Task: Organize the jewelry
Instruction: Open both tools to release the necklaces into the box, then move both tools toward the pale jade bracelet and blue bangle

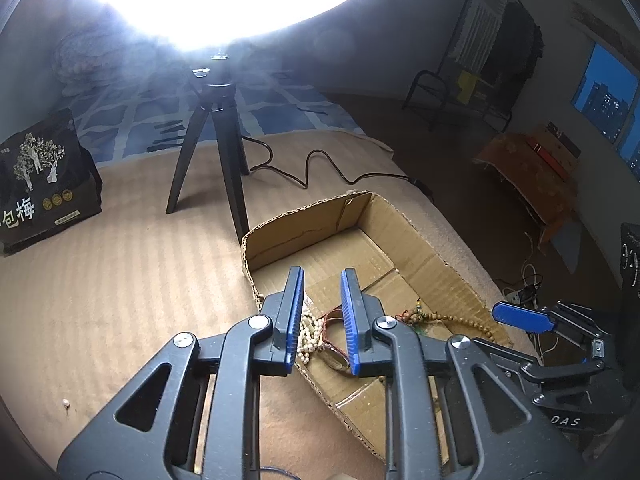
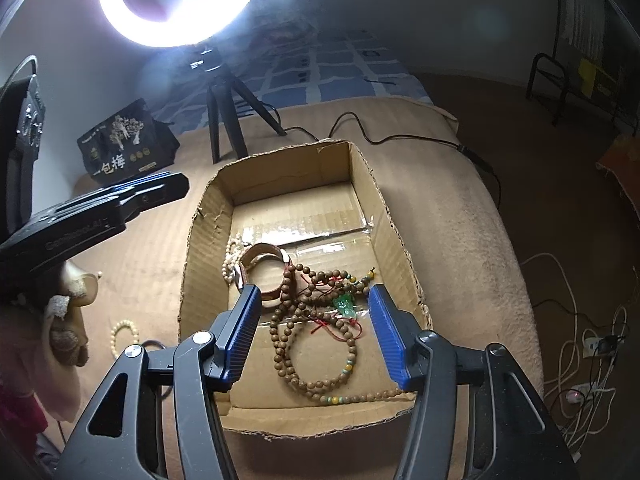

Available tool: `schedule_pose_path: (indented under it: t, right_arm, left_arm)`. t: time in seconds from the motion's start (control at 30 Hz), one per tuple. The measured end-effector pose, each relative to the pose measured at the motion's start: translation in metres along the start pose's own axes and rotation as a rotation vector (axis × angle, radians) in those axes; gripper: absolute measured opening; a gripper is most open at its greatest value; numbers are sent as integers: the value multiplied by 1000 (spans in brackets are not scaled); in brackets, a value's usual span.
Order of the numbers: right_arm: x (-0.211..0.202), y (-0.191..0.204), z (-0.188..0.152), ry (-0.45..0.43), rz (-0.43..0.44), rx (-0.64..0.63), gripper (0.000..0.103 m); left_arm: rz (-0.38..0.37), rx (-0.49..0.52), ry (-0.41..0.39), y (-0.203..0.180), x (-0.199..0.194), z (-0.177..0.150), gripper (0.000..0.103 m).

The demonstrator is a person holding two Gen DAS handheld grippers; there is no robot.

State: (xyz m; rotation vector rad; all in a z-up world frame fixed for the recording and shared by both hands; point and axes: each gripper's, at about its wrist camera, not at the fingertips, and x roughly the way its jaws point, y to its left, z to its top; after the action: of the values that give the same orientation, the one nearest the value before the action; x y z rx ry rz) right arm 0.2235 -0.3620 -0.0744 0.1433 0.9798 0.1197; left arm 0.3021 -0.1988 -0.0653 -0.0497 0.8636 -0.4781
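An open cardboard box [image 2: 362,184] lies on the tan bed cover and holds the jewelry: brown wooden bead strings [image 2: 320,328] with a green pendant [image 2: 345,306], a brown-strapped watch [image 2: 266,268] and a pale bead string [image 2: 230,260]. My right gripper [image 2: 314,300] is open and empty above the brown beads. My left gripper [image 1: 322,280] is open and empty above the box's left rim [image 1: 250,276], over the watch [image 1: 334,344] and pale beads [image 1: 306,332]. A pale bead bracelet [image 2: 122,336] lies on the cover left of the box. The left gripper also shows in the right wrist view [image 2: 160,188].
A ring light on a black tripod [image 2: 228,120] stands behind the box, its cable [image 2: 400,140] trailing right. A black snack bag [image 1: 40,188] stands at the back left. A small loose bead [image 1: 66,402] lies on the cover. The bed edge drops to the floor with cables [image 2: 580,340] on the right.
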Motion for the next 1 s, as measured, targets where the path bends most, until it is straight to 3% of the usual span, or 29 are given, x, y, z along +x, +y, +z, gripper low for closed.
schedule_pose_path:
  t: [0.13, 0.3, 0.37, 0.4, 0.53, 1.0]
  right_arm:
    - [-2, 1, 0, -4, 1, 1, 55]
    - [-9, 7, -1, -20, 0, -3, 61]
    - [-13, 10, -1, -30, 0, -4, 66]
    - [-15, 12, -1, -37, 2, -6, 66]
    - [-20, 20, -1, -49, -6, -10, 79]
    - [-37, 52, -13, -84, 31, -60, 80]
  left_arm:
    - [7, -5, -17, 0, -9, -1, 42]
    - [19, -3, -18, 1, -21, -2, 46]
    - [28, 1, -24, 2, -27, -4, 60]
    - [34, 2, -34, 3, -31, -5, 62]
    - [43, -7, -48, 11, -45, -8, 63]
    - [84, -61, -66, 55, -99, -40, 63]
